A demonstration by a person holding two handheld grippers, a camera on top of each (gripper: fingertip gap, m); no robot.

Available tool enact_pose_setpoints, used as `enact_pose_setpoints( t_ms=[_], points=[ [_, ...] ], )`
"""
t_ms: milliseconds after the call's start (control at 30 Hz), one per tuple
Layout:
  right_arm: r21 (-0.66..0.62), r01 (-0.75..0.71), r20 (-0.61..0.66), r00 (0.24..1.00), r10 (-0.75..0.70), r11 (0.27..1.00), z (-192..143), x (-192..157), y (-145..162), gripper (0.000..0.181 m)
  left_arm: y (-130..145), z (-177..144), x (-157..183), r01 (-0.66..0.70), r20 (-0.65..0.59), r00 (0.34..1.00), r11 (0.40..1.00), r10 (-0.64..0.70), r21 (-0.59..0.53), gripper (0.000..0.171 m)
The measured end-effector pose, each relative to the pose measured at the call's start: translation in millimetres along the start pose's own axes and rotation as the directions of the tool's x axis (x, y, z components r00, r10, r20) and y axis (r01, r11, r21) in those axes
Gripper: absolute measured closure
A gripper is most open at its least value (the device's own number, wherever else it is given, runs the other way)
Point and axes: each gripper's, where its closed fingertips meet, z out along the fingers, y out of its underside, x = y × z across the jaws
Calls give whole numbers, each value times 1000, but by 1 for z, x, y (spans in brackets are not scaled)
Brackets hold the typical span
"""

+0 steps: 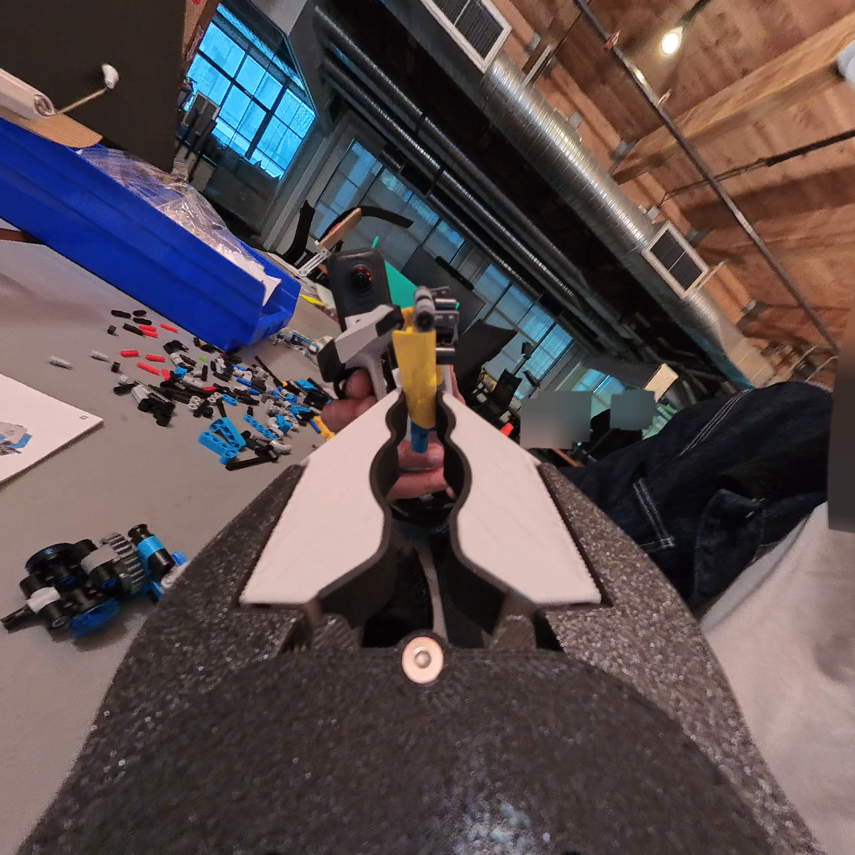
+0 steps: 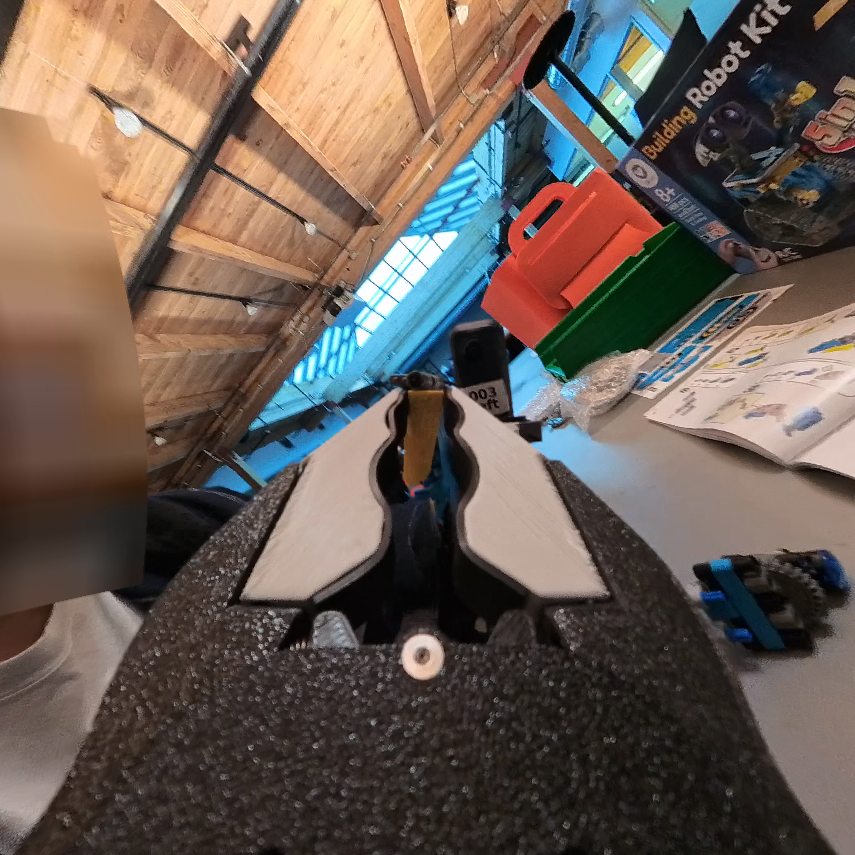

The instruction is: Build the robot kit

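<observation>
we have both grippers lifted off the grey table (image 1: 139, 462) and turned toward each other, with one small build caught between them: a yellow piece (image 1: 414, 370) with a blue pin below it and grey and black connectors at its top. in the left wrist view our left gripper (image 1: 418, 407) has its white fingers pressed in on the lower end of the yellow piece, so it stands up past the tips where we can see it. in the right wrist view our right gripper (image 2: 420, 407) is likewise closed on the yellow piece (image 2: 420, 435), which sits in the narrow neck between the fingers; we judge this two-sided grip keeps the build from twisting. the other gripper, with its dark camera, shows just behind the piece in each view

the rest lies where we can reach it. a scatter of loose black, blue, red and grey parts (image 1: 222, 393) is spread on the table before a blue bin (image 1: 139, 240). a partly built wheeled assembly (image 1: 92, 583) with gears rests near the left gripper's body, apart from the pile; it also shows beside the right gripper. an open instruction booklet (image 2: 763, 393) lies flat, near some crumpled clear plastic bags (image 2: 597, 384), a green bin (image 2: 647, 305) with an orange part on it, and a printed kit box (image 2: 763, 139) standing behind
</observation>
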Motion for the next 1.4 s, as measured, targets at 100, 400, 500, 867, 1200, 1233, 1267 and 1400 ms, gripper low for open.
enact_pose_setpoints(
  t_ms=[100,400,500,867,1200,1233,1267,1400],
  points=[
    [-104,102,-90,990,-112,989,-7,8,4,156,-2,-6,-3,20,4,1000,1000,-20,-2,161],
    [-209,98,-20,994,-105,973,-12,-1,17,160,-3,-9,-1,-14,19,1000,1000,14,-14,162],
    [-223,72,0,997,-74,972,-10,-3,20,155,-3,-9,1,0,4,1000,1000,0,-13,162],
    [-327,340,-48,926,-375,882,-9,2,33,168,6,-5,9,84,-71,994,996,-87,-39,162],
    [-289,160,3,986,-166,944,-8,-6,34,169,7,-3,9,-125,1,992,991,125,-47,161],
    [-290,161,7,986,-166,943,-8,-7,34,169,7,-3,9,-140,1,990,989,141,-46,161],
    [-289,154,10,987,-158,945,-8,-7,34,169,7,-2,10,-145,1,989,988,145,-47,161],
    [-290,206,-8,976,-218,935,-7,-6,33,169,5,-3,10,-91,-14,996,995,91,-42,161]
  ],
)
